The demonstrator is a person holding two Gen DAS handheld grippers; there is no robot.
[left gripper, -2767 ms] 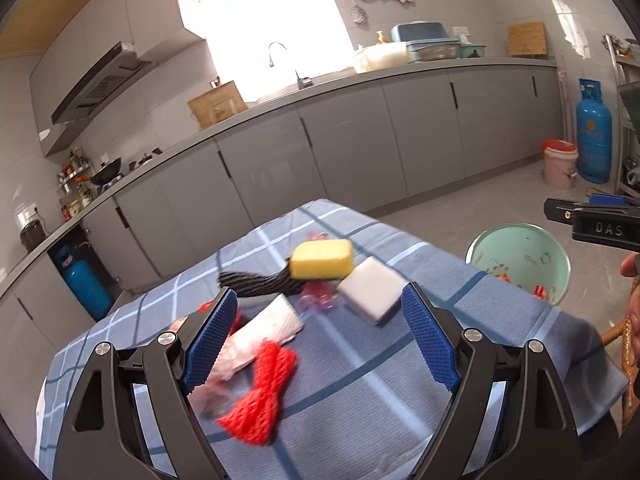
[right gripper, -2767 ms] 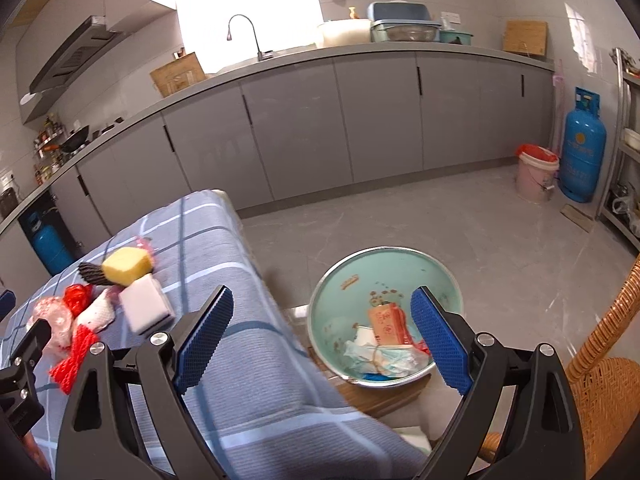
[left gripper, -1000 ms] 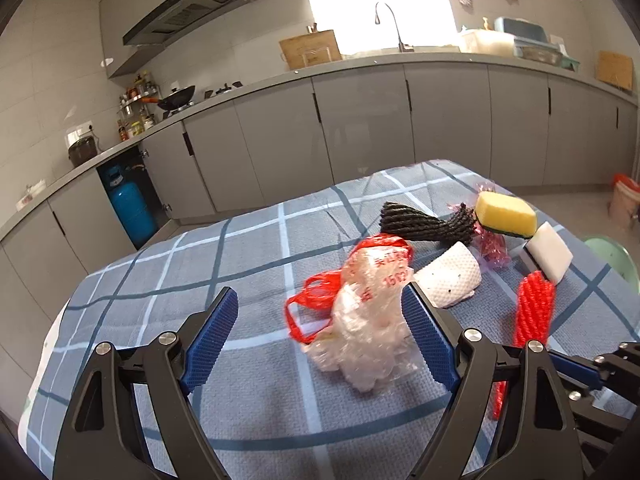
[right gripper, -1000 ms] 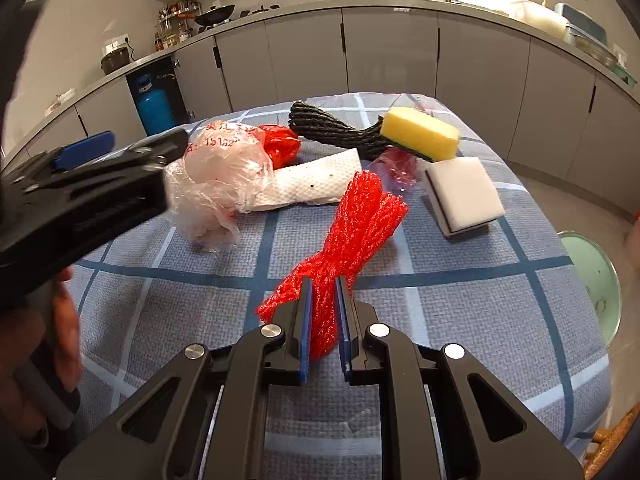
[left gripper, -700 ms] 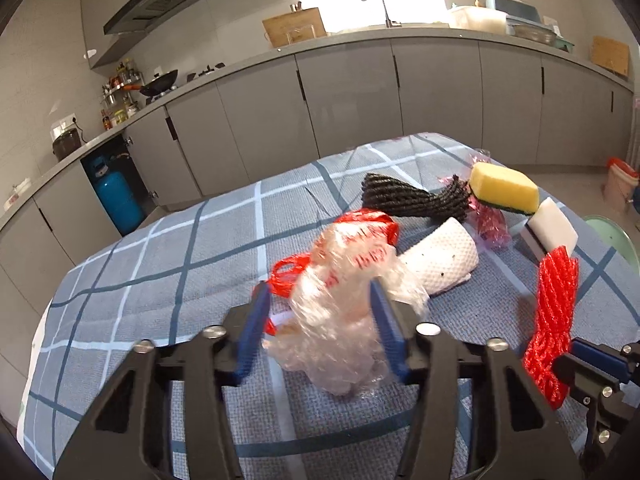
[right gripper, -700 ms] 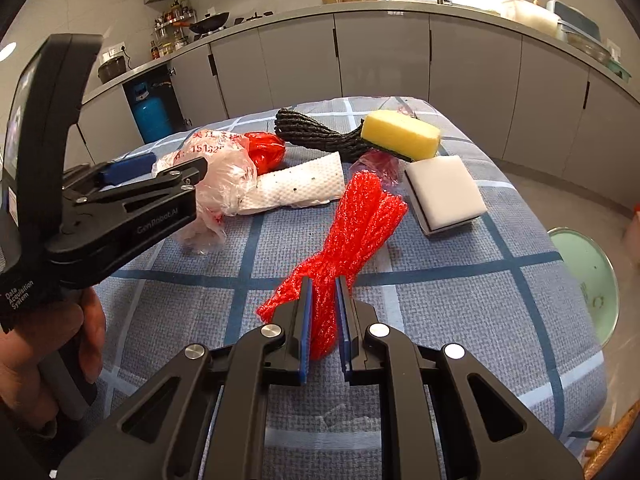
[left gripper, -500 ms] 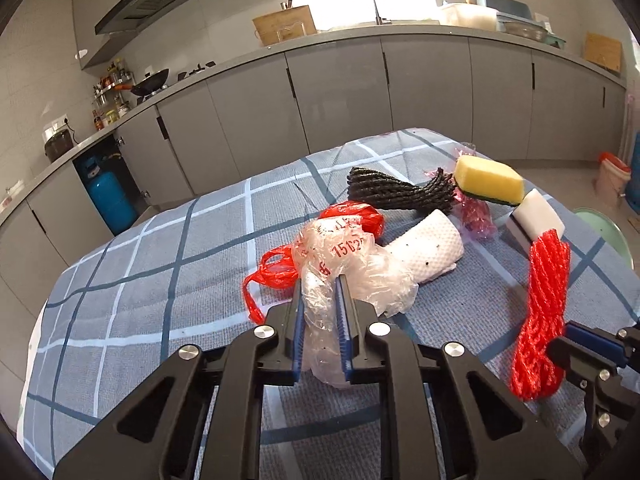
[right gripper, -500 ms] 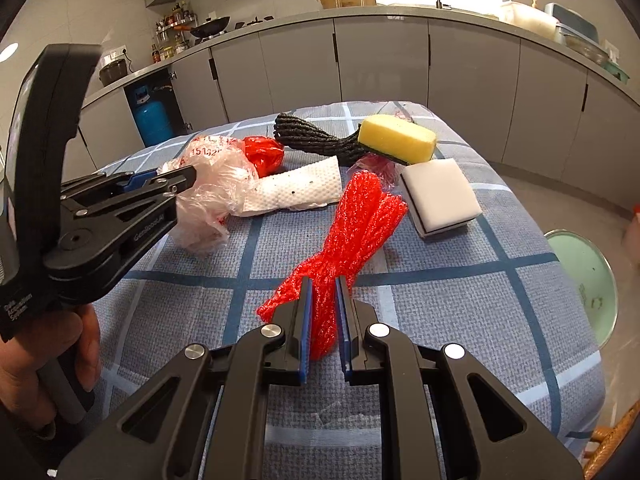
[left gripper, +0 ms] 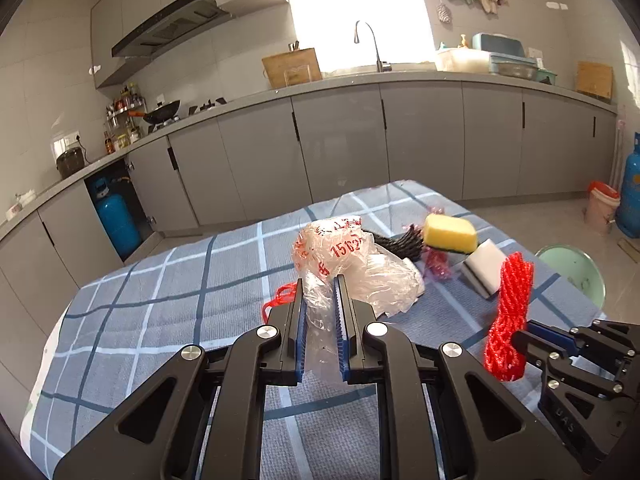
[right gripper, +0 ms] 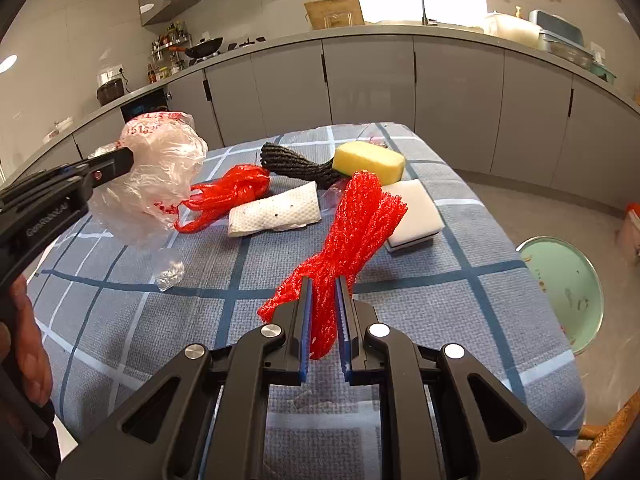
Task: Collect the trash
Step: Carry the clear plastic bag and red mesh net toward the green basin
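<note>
My left gripper (left gripper: 320, 294) is shut on a clear plastic bag with red print (left gripper: 344, 260) and holds it lifted above the blue checked tablecloth (left gripper: 160, 304); the bag also shows in the right wrist view (right gripper: 156, 176). My right gripper (right gripper: 323, 294) is shut on a red foam net (right gripper: 356, 224), raised off the cloth; it also shows in the left wrist view (left gripper: 510, 308). On the table lie a red plastic bag (right gripper: 228, 194), a white paper towel (right gripper: 276, 210), a black net (right gripper: 298, 168), a yellow sponge (right gripper: 370, 162) and a white sponge (right gripper: 414, 212).
A green basin (right gripper: 566, 284) holding scraps stands low beside the table's right edge. Grey kitchen cabinets (left gripper: 360, 148) run behind the table. A blue gas cylinder (left gripper: 116, 220) stands at the back left. A wicker chair edge (right gripper: 608, 444) is at bottom right.
My left gripper shut on the clear plastic bag and lifted it off the table, uncovering the red bag. My right gripper stayed shut on the red net and raised it slightly.
</note>
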